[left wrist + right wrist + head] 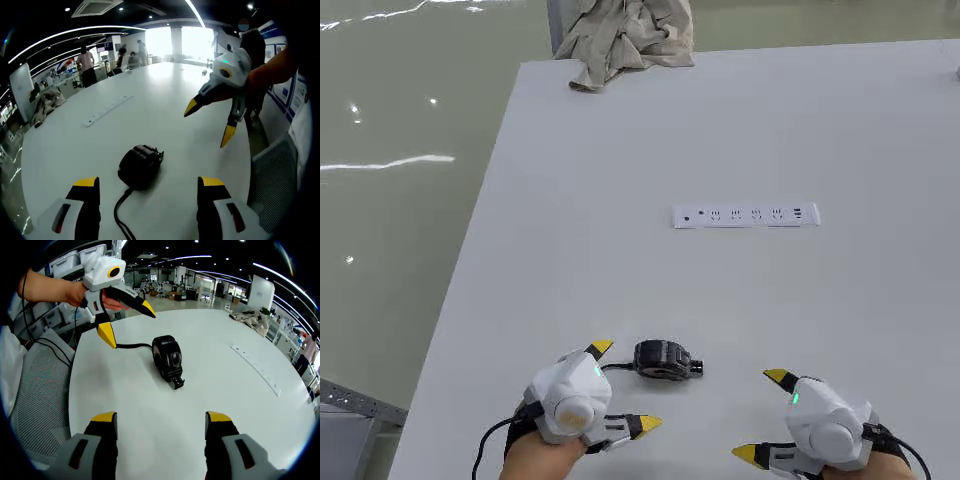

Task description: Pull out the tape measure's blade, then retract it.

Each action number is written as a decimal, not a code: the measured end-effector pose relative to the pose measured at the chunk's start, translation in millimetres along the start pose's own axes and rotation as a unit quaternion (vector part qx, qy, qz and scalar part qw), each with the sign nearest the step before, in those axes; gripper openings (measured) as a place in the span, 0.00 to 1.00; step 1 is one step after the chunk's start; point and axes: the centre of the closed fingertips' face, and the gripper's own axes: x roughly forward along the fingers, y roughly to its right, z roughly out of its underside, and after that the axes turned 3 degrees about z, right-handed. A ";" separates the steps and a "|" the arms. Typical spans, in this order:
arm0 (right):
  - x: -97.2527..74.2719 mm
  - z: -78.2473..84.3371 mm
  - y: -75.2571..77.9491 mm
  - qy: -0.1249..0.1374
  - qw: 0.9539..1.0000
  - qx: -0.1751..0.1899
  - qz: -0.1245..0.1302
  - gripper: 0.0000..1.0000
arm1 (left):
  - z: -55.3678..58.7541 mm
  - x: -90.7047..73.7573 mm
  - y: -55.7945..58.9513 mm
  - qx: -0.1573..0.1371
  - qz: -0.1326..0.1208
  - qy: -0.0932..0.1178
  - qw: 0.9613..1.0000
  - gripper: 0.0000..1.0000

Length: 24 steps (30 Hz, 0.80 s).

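Tape measure (665,359) by table edge (470,270), between left gripper (626,385) and right gripper (760,415), both spread

Open-plan office, desks (64,86), ceiling light strips (195,12)

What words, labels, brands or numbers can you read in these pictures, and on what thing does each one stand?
No text can be read.
On the tape measure: no legible brand or number on its black case.
On the power strip: only small marks by the sockets, too small to read.
On the blue panel in the background: the lettering is blurred.
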 end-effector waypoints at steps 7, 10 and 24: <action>8.9 -1.4 5.2 -0.002 1.000 -0.019 -0.009 0.70 | -3.7 8.9 -4.1 0.031 0.014 -0.006 0.999 0.74; 13.8 -0.5 8.7 -0.002 1.000 -0.029 -0.012 0.68 | -3.2 13.7 -6.0 0.043 0.021 -0.012 0.999 0.73; 31.8 -5.2 16.7 -0.011 0.997 -0.069 -0.031 0.61 | 1.3 33.2 -4.6 0.101 0.060 -0.038 0.992 0.69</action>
